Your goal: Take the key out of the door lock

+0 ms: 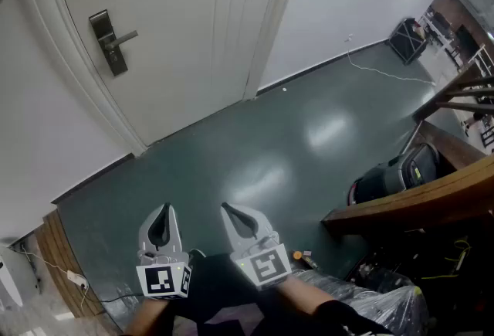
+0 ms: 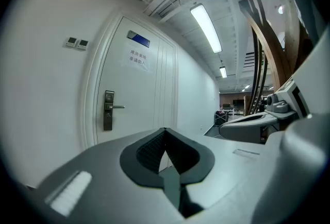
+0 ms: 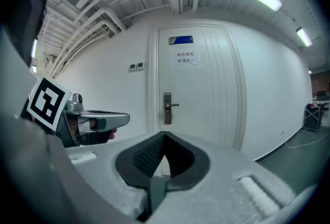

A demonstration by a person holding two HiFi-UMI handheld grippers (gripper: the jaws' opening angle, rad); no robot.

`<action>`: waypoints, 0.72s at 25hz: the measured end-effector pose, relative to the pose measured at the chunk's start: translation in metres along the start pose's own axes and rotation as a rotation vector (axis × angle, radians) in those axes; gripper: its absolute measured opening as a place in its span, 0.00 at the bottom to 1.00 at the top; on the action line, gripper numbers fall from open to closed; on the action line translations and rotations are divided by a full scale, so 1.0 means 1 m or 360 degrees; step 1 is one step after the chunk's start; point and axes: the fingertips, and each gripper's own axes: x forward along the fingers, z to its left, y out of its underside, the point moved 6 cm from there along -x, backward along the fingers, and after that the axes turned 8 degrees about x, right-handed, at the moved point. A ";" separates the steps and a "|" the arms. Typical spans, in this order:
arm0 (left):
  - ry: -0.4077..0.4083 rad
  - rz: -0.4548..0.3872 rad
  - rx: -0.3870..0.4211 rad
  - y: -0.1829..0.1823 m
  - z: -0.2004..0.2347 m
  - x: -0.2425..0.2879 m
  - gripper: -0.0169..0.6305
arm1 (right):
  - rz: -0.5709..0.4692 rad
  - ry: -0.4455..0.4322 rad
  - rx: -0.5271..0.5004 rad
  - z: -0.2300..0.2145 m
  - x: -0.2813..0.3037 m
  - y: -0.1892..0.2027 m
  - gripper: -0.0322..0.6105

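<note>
A white door (image 1: 193, 25) stands across the green floor, well ahead of both grippers. Its dark metal lock plate with a lever handle (image 1: 110, 41) shows small in every view: lock plate (image 2: 108, 110), lock plate (image 3: 167, 108). No key can be made out at this distance. My left gripper (image 1: 163, 211) and right gripper (image 1: 226, 209) are held low and side by side, near the person's body. Both point at the door, with the jaws closed together and nothing between them. In their own views the left gripper (image 2: 165, 131) and right gripper (image 3: 165, 135) show tips that meet.
A wooden stair rail (image 1: 417, 203) and a black machine (image 1: 390, 176) stand at the right. A clear plastic bag (image 1: 363, 300) lies by the person's right arm. A cable (image 1: 386, 73) trails over the floor, and a power strip (image 1: 76, 278) lies at the left wall.
</note>
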 end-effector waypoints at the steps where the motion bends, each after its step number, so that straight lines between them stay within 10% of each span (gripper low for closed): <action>1: -0.0001 0.0000 0.0000 0.000 0.000 -0.001 0.05 | -0.0002 -0.0001 -0.0002 0.001 0.000 0.000 0.04; 18: -0.0031 -0.0025 -0.0024 0.002 0.019 -0.014 0.05 | -0.0008 -0.0013 0.0098 0.015 0.008 -0.002 0.04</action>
